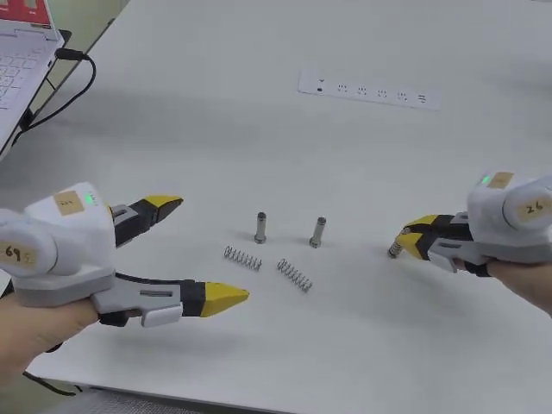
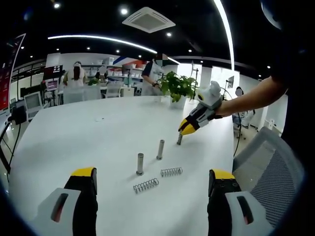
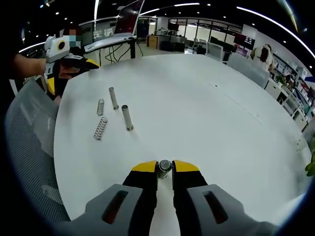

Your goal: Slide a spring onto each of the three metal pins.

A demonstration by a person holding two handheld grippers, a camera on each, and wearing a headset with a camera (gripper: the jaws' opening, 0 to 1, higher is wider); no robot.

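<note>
Two bare metal pins (image 1: 260, 228) (image 1: 318, 231) stand upright on the white table (image 1: 259, 147). Two loose springs (image 1: 242, 257) (image 1: 294, 274) lie flat just in front of them. My left gripper (image 1: 210, 250) hovers wide open to the left of the springs, with nothing between its yellow tips (image 2: 83, 173). At the right, my right gripper (image 1: 405, 241) is shut on a third pin (image 3: 164, 167), whose round top shows between the jaws. Spring coils (image 2: 179, 139) show around that pin below the tips. The pins (image 3: 127, 117) and springs (image 3: 100, 128) lie ahead of it to the left.
A white power strip (image 1: 369, 90) lies at the back of the table. A laptop (image 1: 21, 43) with a black cable (image 1: 65, 86) sits at the far left corner. The table's front edge runs just below my left hand.
</note>
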